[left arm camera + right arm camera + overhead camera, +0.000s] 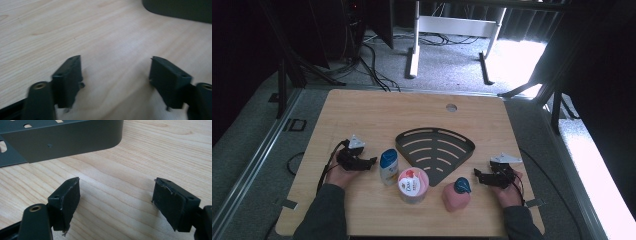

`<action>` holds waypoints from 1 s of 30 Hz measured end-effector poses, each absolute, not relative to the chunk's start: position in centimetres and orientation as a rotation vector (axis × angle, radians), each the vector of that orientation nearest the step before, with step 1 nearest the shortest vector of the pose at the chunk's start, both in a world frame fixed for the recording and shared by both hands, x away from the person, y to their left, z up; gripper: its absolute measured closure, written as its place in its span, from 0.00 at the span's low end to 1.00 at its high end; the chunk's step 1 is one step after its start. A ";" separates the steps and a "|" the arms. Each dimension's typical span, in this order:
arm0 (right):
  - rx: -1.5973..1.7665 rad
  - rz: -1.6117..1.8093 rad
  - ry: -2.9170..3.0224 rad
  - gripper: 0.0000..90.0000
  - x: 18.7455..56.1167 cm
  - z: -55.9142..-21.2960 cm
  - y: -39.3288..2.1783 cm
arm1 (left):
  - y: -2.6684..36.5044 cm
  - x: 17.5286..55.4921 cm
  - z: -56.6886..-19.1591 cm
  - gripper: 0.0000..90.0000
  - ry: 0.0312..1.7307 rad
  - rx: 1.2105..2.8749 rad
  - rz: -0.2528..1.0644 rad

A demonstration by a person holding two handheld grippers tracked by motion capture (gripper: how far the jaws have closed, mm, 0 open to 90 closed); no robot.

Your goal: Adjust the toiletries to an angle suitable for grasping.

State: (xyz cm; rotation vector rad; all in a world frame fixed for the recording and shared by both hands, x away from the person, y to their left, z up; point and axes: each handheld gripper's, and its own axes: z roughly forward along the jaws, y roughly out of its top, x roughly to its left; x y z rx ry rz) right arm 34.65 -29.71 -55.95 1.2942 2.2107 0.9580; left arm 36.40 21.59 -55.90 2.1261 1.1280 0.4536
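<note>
Now, left tool (373,160): jaws wide, empty, just beside white bottle (388,167).
Right tool (477,175): jaws wide, empty, near pink bottle (456,195).
Between: pink-lidded jar (413,185), dark rack (435,152) on tabletop (362,112).

On the table (362,110) stand three containers — one white bottle (389,167) with a blue cap, one pink-lidded jar (413,185) and one pink bottle (456,194) with a blue cap. There is one dark fan-shaped rack (435,151) with slots. Two grippers are present — one left gripper (372,161), one right gripper (476,173) — each with two black jaws, and two forearms enter from below.
</note>
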 end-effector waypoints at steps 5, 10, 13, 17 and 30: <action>1.293 0.956 2.213 0.23 34.7 -55.9 -29.7 | 21.4 35.3 -55.8 0.51 1.121 2.105 0.423; 1.290 0.957 2.215 0.23 34.8 -55.9 -29.7 | 20.9 34.4 -55.5 0.61 1.104 2.092 0.382; 1.287 0.958 2.218 0.23 34.8 -56.0 -29.7 | 21.2 34.0 -55.3 0.67 1.139 2.055 0.329; 1.284 0.958 2.221 0.23 34.9 -55.9 -29.7 | 21.3 33.2 -54.8 0.89 1.135 2.057 0.340; 1.283 0.959 2.221 0.23 34.9 -56.0 -29.7 | 19.1 30.4 -53.3 1.00 0.998 2.099 0.344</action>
